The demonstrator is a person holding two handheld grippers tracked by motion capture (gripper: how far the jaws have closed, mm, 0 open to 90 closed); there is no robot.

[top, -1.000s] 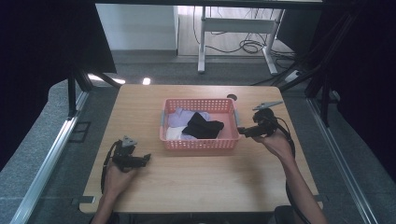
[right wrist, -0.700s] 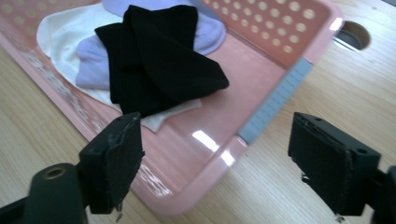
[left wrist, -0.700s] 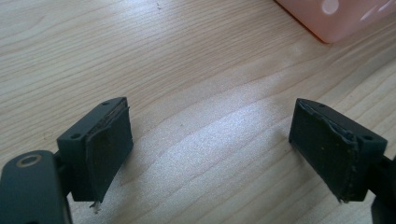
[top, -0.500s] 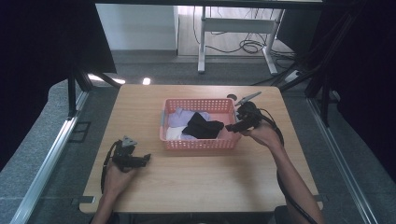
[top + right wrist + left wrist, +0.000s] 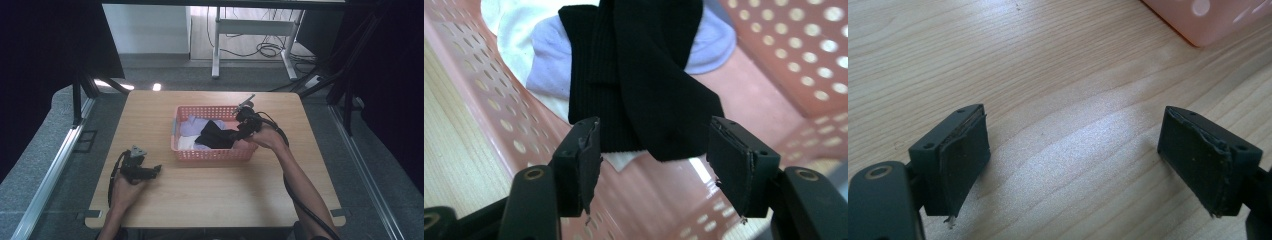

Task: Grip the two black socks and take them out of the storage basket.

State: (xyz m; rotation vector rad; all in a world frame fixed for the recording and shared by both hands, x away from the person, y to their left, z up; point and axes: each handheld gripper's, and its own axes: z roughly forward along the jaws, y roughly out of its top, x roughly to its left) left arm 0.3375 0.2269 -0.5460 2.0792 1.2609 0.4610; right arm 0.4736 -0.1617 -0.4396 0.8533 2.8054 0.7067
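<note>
Right gripper has moved over the pink basket (jaws apart) above black sock; left gripper gapes.

No lettering to call anywhere; the pink basket carries no label, the black sock no brand, the wooden tabletop no mark or number.

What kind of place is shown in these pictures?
Probably a lab or studio set up for recording handling tasks: a wooden table ringed by dark curtains, a pink basket of socks, and a desk frame with loose cables behind.
</note>
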